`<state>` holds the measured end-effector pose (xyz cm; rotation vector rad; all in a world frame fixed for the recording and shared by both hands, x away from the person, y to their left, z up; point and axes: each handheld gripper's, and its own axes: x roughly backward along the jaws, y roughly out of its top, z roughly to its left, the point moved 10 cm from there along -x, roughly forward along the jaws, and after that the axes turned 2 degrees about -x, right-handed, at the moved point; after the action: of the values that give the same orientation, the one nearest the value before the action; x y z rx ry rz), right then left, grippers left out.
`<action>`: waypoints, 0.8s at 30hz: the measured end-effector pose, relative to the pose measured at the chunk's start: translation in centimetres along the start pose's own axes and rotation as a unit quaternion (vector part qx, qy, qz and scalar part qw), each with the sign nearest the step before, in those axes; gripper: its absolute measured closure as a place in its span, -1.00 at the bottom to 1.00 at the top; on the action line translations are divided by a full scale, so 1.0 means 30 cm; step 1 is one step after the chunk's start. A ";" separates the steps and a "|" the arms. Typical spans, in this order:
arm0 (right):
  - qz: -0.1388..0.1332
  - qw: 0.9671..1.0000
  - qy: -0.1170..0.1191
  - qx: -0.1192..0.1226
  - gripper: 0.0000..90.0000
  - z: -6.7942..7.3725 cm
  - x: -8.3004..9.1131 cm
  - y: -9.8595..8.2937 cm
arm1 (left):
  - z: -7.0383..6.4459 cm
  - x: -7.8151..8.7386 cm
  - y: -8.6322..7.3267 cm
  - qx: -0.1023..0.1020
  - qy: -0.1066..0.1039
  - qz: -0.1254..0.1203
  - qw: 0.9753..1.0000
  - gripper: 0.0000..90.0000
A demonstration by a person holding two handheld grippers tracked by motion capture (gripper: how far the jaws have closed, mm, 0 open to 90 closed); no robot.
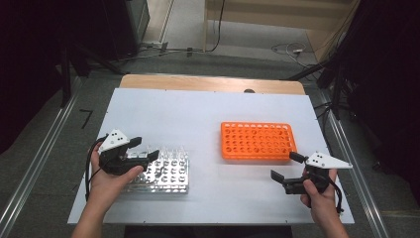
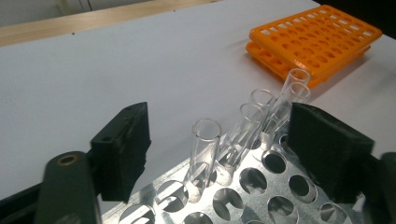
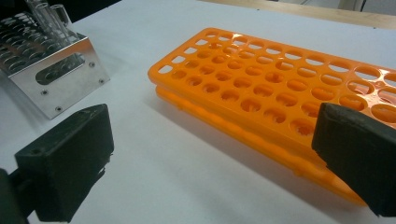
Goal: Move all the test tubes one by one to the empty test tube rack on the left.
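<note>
A shiny metal tube rack (image 1: 171,181) sits at the near left of the white table. Several clear glass test tubes (image 2: 205,140) stand upright in its holes at one end. My left gripper (image 1: 145,148) hovers open over that end of the metal rack (image 2: 261,196), and in the left gripper view (image 2: 224,149) its jaws stand on either side of the tubes without touching them. An empty orange tube rack (image 1: 257,141) lies right of centre. My right gripper (image 1: 286,165) is open just in front of the orange rack (image 3: 280,88), holding nothing.
A white sheet (image 1: 198,114) covers the table, with a wooden strip (image 1: 208,83) showing at the far edge. Metal rails run along both sides on the floor. In the right gripper view the metal rack (image 3: 93,70) stands at the upper left.
</note>
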<state>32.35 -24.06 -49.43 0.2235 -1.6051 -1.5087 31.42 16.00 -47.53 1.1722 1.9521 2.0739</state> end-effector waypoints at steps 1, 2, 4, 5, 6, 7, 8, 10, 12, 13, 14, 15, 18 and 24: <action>0.000 1.000 0.000 0.000 -1.00 0.000 0.000 0.000 | -0.004 0.003 0.005 0.003 -0.003 -0.005 1.000 -0.69; 0.000 1.000 0.000 0.000 -1.00 0.000 0.000 0.000 | -0.006 0.005 0.009 0.003 -0.006 -0.009 1.000 -0.75; 0.000 1.000 0.000 0.000 -1.00 0.001 -0.001 0.000 | -0.012 0.009 0.016 0.004 -0.013 -0.017 1.000 -0.86; 0.000 1.000 0.000 0.000 -1.00 0.000 -0.001 0.000 | -0.014 0.009 0.018 0.005 -0.014 -0.019 1.000 -0.93; 0.000 1.000 0.000 0.000 -1.00 0.001 -0.001 0.000 | -0.018 0.010 0.019 0.004 -0.018 -0.022 1.000 -0.98; 0.000 1.000 0.000 0.001 -1.00 0.001 -0.002 0.000 | -0.024 0.010 0.021 0.003 -0.024 -0.026 0.999 -1.00; 0.000 1.000 0.000 0.001 -1.00 0.000 -0.002 0.000 | -0.031 0.012 0.022 0.002 -0.029 -0.030 0.999 -1.00; 0.000 1.000 0.001 0.001 -1.00 0.000 -0.002 0.000 | -0.039 0.014 0.026 -0.002 -0.036 -0.038 0.999 -1.00; -0.001 1.000 0.001 0.000 -1.00 0.001 -0.002 0.000 | -0.044 0.017 0.029 0.001 -0.040 -0.044 0.998 -1.00; -0.001 1.000 0.001 0.000 -1.00 0.001 -0.002 0.000 | -0.045 0.018 0.029 0.002 -0.040 -0.047 0.998 -1.00; -0.001 1.000 0.001 0.000 -1.00 0.001 -0.002 0.000 | -0.045 0.018 0.029 0.001 -0.040 -0.048 0.998 -1.00; -0.001 1.000 0.001 0.001 -1.00 0.001 -0.003 0.000 | -0.047 0.018 0.027 0.002 -0.039 -0.050 0.998 -1.00; 0.000 1.000 0.002 0.001 -1.00 0.002 -0.003 -0.001 | -0.051 0.023 0.025 0.001 -0.037 -0.056 0.998 -1.00; -0.002 1.000 0.001 -0.001 -1.00 -0.002 -0.001 0.000 | -0.055 0.039 0.017 -0.004 -0.032 -0.070 0.997 -1.00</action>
<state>32.40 -24.09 -49.44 0.2265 -1.6025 -1.5131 29.91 15.14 -46.37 1.0537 1.9355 1.9489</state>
